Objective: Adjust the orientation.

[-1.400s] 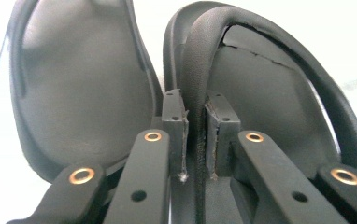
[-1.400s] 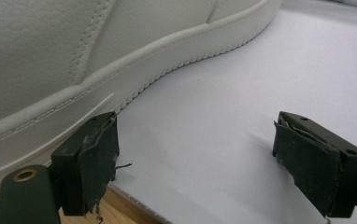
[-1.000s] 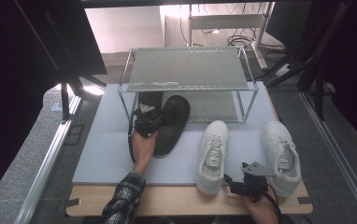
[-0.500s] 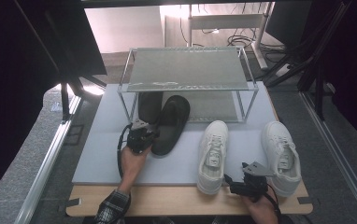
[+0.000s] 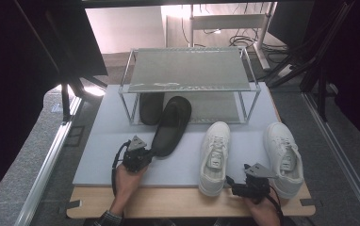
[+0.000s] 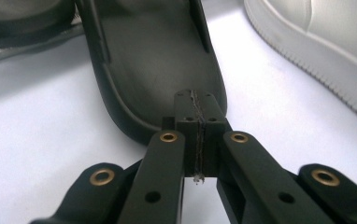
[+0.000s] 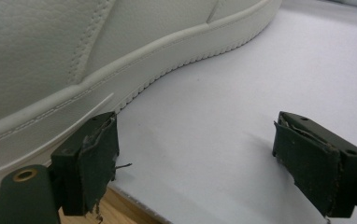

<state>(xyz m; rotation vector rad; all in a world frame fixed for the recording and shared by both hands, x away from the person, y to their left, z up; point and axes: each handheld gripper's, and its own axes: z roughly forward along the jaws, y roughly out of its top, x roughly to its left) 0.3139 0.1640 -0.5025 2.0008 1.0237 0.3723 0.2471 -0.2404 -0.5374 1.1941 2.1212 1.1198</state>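
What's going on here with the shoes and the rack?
A person at a table works a pair of tongs in each hand, near a wire shoe rack. The left tongs are shut, at the heel edge of a black slipper whose toe reaches under the rack beside a second black slipper. The right tongs are open, beside a white sneaker; another white sneaker lies to its right.

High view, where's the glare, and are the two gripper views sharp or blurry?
High view: glare whitens the floor beyond the rack; the side edges are dark. Left gripper view: the shut left hand-held gripper is crisp, the black slipper softer. Right gripper view: the white sneaker blurs up close.
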